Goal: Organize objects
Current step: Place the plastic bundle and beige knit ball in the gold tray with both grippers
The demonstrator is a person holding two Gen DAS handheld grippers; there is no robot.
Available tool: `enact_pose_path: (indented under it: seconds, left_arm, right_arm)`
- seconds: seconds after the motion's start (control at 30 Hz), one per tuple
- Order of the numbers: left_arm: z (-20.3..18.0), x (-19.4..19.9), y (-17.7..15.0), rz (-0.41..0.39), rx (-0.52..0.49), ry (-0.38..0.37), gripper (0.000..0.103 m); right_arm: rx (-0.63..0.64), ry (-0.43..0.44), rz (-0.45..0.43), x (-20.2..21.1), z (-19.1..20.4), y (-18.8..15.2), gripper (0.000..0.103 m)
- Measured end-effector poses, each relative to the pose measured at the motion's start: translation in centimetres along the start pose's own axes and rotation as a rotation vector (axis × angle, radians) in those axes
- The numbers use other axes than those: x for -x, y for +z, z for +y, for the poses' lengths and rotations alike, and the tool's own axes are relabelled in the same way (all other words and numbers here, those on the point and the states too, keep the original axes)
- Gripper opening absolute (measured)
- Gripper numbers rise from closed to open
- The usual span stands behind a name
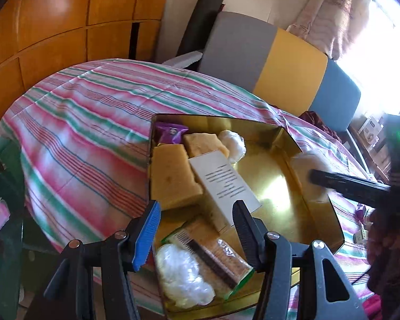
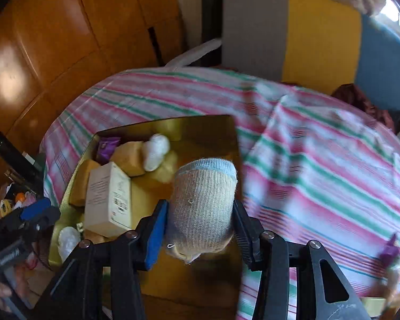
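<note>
Right wrist view: right tool (image 2: 200, 221) clamps a bandage roll (image 2: 202, 200), hiding the tin (image 2: 160, 125) beneath; left tool (image 1: 197, 229) wide, empty.

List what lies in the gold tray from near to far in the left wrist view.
Clear plastic wad → cracker packet → white box → purple packet, all in the gold tray.

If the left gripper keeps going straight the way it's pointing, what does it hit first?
Probably the white box lying in the gold tray; it sits just ahead of the open left gripper, though depth is hard to judge.
</note>
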State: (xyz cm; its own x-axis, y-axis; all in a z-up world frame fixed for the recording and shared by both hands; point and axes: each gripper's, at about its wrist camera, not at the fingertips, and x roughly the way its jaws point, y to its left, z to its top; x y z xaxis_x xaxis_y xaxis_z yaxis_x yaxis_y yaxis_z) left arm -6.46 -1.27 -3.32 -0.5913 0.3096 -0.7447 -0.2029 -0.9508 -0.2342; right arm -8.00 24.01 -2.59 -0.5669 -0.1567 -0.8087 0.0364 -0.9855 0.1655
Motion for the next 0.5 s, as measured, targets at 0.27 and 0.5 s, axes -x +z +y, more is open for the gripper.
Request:
enact_pose_path:
  seconds: [0.27,0.5]
  left_arm:
    - [1.8,-0.5,-0.5,0.009,0.039,0.016,0.056]
    - [1.7,-0.6,-0.8,0.007,0.031,0.034,0.056]
  right_arm:
    - [-0.018,0.06,0.112,-8.4,4.6,1.4,0.05]
    - [-0.01,0.114,0.118,-9.7,5.8,1.5,0.055]
